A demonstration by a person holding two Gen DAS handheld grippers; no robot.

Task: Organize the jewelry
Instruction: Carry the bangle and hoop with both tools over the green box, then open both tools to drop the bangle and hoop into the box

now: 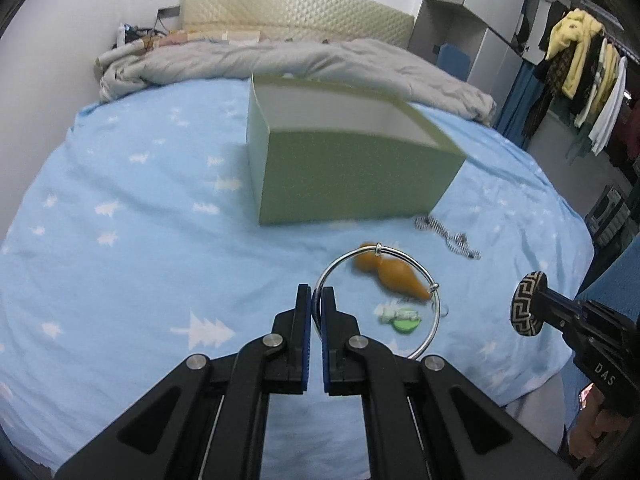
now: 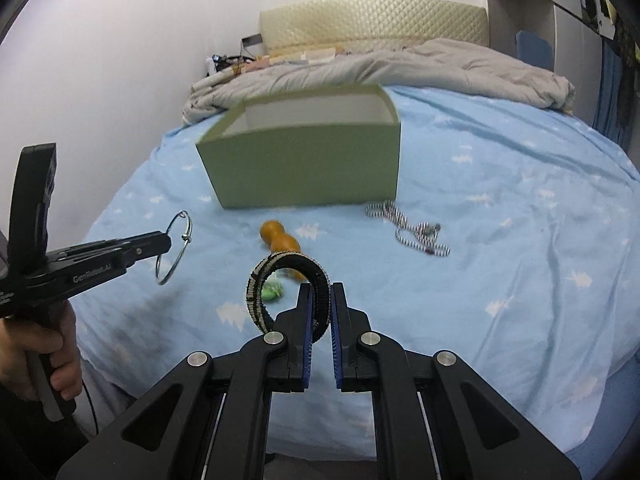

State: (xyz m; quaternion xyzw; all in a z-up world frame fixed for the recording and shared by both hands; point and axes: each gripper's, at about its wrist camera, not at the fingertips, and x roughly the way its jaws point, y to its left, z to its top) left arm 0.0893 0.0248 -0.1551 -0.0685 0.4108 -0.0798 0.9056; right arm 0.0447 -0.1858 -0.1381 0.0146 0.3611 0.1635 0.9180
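Left gripper (image 1: pixel 316 300) has its fingers pinched shut on the thin silver bangle (image 1: pixel 434 312), lower centre. Right gripper (image 2: pixel 321 300) is clamped on the beaded bracelet (image 2: pixel 256 280). Green box (image 2: pixel 304 168) sits upper centre; that wire hoop could swivel and slip out.

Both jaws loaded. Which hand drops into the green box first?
Probably left. The left gripper, shut on the silver bangle, looks slightly nearer the green box. The right gripper, shut on the beaded bracelet, sits back near the bed's edge.
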